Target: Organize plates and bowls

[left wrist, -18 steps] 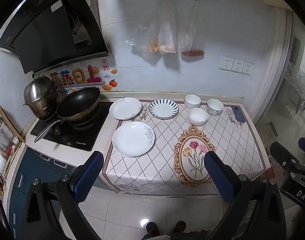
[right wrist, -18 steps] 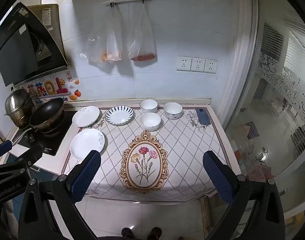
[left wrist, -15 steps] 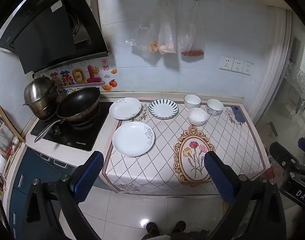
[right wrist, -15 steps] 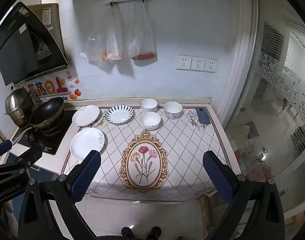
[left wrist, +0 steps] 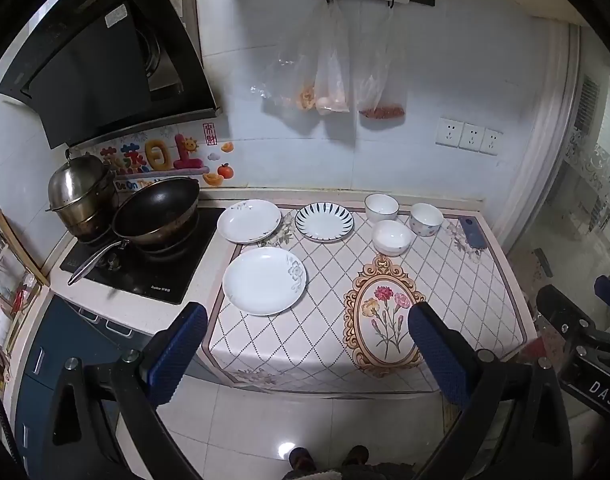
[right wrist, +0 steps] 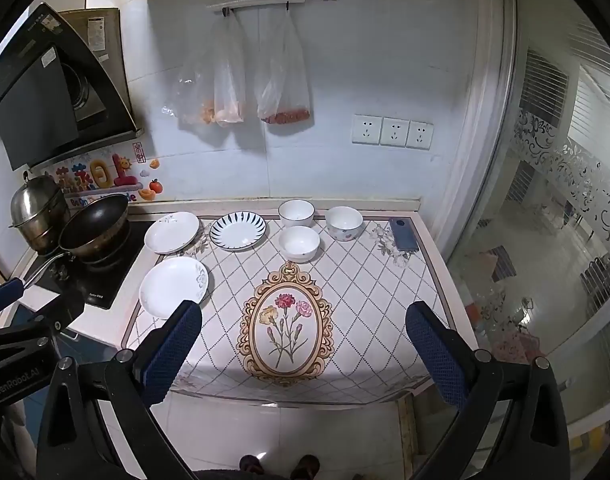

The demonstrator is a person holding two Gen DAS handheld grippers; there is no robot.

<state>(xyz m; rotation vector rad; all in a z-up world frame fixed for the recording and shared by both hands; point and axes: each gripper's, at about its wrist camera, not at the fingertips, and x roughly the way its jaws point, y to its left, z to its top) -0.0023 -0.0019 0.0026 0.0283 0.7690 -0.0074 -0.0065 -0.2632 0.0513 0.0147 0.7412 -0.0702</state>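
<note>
Three plates lie on the counter's patterned cloth (left wrist: 457, 280): a large white plate (left wrist: 264, 281) (right wrist: 173, 287) at the near left, a second white plate (left wrist: 249, 221) (right wrist: 172, 232) behind it, and a blue-striped plate (left wrist: 324, 222) (right wrist: 237, 230) to the right. Three bowls stand close together further right: one at the back (left wrist: 381, 207) (right wrist: 296, 212), one in front (left wrist: 392, 237) (right wrist: 301, 242), and a patterned one (left wrist: 426, 219) (right wrist: 343, 222). My left gripper (left wrist: 307, 332) and right gripper (right wrist: 303, 330) hang open and empty before the counter's front edge, well short of the dishes.
A black wok (left wrist: 156, 212) and a steel pot (left wrist: 81, 192) sit on the hob (left wrist: 145, 268) at the left. A dark phone (left wrist: 472, 232) lies at the cloth's back right corner. Plastic bags (left wrist: 333, 80) hang on the wall. A person's feet (left wrist: 329, 456) show on the tiled floor.
</note>
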